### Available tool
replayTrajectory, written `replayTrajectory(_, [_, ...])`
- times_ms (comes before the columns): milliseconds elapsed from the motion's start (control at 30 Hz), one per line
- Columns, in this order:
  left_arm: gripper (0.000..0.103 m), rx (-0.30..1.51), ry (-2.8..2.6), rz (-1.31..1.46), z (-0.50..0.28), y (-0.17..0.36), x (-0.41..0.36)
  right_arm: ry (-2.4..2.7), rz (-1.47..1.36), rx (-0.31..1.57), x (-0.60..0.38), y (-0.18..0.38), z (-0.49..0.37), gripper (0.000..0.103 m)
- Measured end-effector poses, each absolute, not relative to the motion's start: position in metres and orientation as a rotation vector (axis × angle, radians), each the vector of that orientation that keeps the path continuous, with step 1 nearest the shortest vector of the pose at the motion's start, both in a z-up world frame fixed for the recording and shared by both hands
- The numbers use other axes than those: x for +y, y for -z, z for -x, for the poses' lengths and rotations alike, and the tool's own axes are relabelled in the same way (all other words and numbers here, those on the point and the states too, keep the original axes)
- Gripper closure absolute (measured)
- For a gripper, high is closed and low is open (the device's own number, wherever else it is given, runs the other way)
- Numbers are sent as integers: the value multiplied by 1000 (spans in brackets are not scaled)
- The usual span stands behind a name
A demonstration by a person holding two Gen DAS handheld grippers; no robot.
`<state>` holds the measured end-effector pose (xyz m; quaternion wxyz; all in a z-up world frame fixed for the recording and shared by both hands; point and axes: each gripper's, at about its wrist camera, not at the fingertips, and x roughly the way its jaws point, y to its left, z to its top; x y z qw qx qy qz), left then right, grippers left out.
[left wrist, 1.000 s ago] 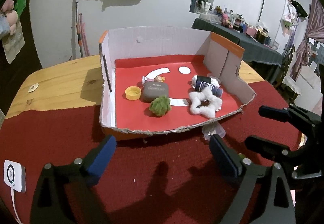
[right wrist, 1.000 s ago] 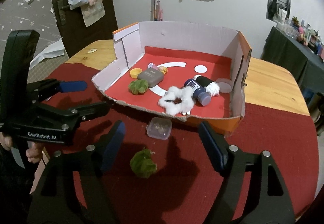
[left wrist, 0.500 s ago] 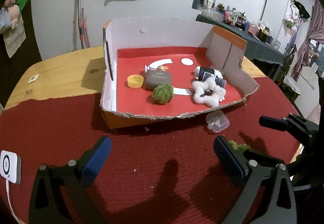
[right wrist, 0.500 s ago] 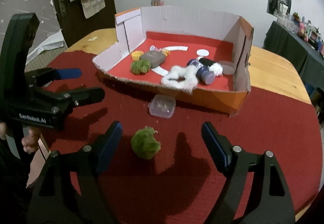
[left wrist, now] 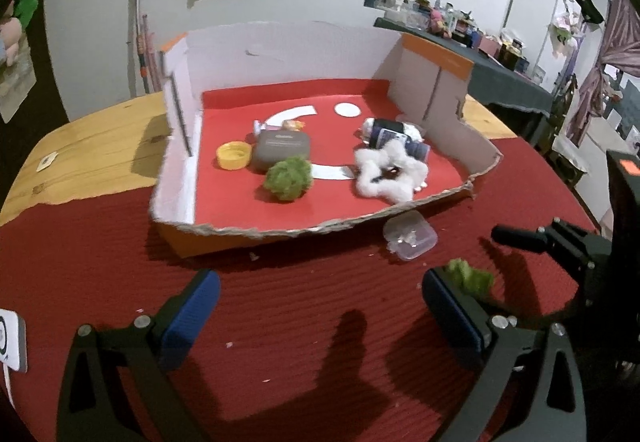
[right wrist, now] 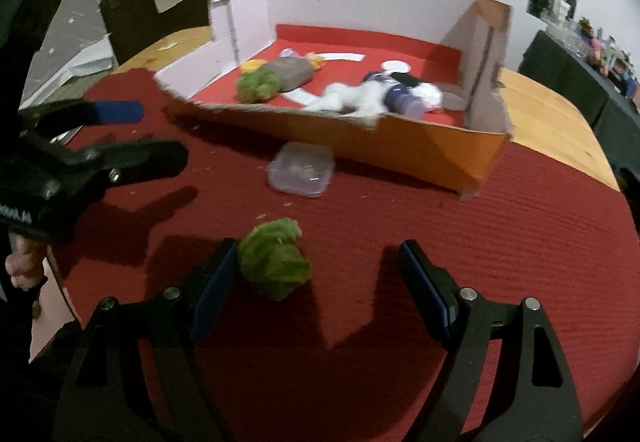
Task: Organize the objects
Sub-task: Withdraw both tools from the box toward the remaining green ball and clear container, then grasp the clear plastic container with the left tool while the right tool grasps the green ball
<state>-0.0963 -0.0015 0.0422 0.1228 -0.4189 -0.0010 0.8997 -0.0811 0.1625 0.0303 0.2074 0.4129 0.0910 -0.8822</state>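
A green fuzzy ball (right wrist: 276,266) lies on the red cloth, in front of the cardboard box (right wrist: 420,146). My right gripper (right wrist: 320,282) is low over the cloth and open, with the ball between its jaws, close to the left finger (right wrist: 216,282) and apart from the right one. My left gripper (left wrist: 320,298) hangs wide open over bare cloth with nothing between its pads. Behind its right finger the same ball (left wrist: 470,278) peeks out. A small clear plastic case (left wrist: 410,236) rests against the box's torn front edge.
Inside the box (left wrist: 180,114), on its red floor, lie a second green ball (left wrist: 288,178), a grey case (left wrist: 280,148), a yellow cap (left wrist: 232,156), a white fluffy star (left wrist: 390,174) and a dark bottle (left wrist: 394,136). The left gripper (right wrist: 148,134) crosses the right wrist view at left. Wooden tabletop (left wrist: 100,150) shows behind the cloth.
My right gripper has sunk toward the cloth, so the green ball now sits between its jaws near the left finger. The left gripper's jaws stand slightly wider; it has barely moved.
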Motion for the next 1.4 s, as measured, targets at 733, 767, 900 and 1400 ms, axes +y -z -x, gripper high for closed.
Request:
replayTrajectory(733, [2, 10, -2538, 1298, 130, -17, 45, 2556, -1121, 272, 198, -29, 92, 26])
replayTrajectory(767, [2, 15, -2538, 1304, 132, -15, 47, 2565, -1128, 266, 202, -29, 94, 27])
replayTrajectory(900, [3, 35, -2554, 1316, 135, -11, 51, 2563, -1145, 207, 215, -27, 99, 42])
replayTrajectory(1400, [59, 129, -2557, 1261, 128, -15, 66, 2473, -1128, 214, 197, -28, 100, 79])
